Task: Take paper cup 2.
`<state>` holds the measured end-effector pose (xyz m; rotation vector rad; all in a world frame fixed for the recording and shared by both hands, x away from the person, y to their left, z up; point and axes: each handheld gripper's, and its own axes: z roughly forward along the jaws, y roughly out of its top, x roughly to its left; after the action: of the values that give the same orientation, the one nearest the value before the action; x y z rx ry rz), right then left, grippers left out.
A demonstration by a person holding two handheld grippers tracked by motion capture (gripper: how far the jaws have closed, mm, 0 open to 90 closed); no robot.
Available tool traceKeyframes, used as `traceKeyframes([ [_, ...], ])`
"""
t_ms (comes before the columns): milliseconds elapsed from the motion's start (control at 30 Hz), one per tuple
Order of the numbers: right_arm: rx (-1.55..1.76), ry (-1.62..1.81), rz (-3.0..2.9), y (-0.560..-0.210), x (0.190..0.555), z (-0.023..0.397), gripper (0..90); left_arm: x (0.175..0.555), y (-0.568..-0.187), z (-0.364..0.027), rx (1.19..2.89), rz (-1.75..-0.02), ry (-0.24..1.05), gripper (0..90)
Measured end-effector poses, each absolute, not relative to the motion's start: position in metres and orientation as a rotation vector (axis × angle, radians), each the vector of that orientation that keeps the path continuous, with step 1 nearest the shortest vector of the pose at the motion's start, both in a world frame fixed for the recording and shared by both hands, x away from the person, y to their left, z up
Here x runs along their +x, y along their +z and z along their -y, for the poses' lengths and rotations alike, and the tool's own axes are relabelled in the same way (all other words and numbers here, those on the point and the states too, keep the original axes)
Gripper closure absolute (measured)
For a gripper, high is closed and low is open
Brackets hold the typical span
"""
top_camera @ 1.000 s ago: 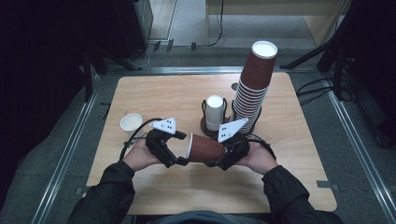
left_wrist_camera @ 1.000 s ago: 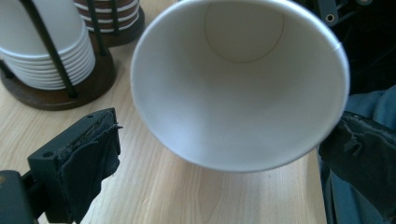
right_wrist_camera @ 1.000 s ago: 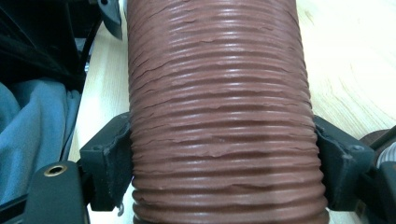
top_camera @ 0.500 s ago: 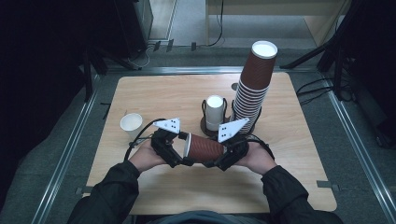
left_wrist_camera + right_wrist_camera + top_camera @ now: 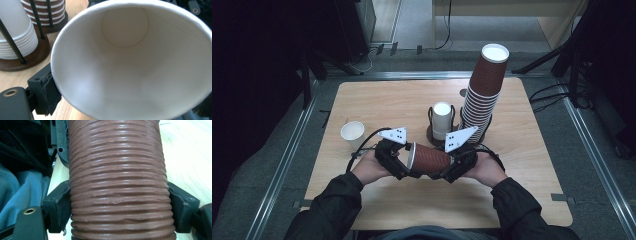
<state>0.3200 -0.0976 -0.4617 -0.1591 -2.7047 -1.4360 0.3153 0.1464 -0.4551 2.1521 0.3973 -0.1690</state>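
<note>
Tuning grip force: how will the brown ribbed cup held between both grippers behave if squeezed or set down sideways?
The brown ribbed cup is paper and empty, so probably light and crushable at the rim. The ribs likely resist slipping. Laid sideways, it would probably roll in a curve.

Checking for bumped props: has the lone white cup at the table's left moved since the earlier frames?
No. The white cup keeps its place against the table's left edge and the holder of white cups.

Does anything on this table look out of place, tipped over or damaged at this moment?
Mildly. The tall stack of brown cups leans to the right above its holder, so its top sits off-centre. A single white cup stands alone near the table's left edge, apart from the stacks. The brown ribbed cup lies sideways between both grippers, undamaged.
</note>
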Motion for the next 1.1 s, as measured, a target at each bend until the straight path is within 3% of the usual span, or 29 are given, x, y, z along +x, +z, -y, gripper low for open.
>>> traceKeyframes([
  [533,-0.189,-1.389,2.697,-0.464,0.32,0.096,18.9,0.315,-0.453,-0.145,2.209,-0.413,-0.182,9.3],
  [1100,-0.261,-1.345,2.722,-0.467,0.324,0.103,17.9,0.318,-0.439,-0.173,2.254,-0.442,-0.123,9.3],
])
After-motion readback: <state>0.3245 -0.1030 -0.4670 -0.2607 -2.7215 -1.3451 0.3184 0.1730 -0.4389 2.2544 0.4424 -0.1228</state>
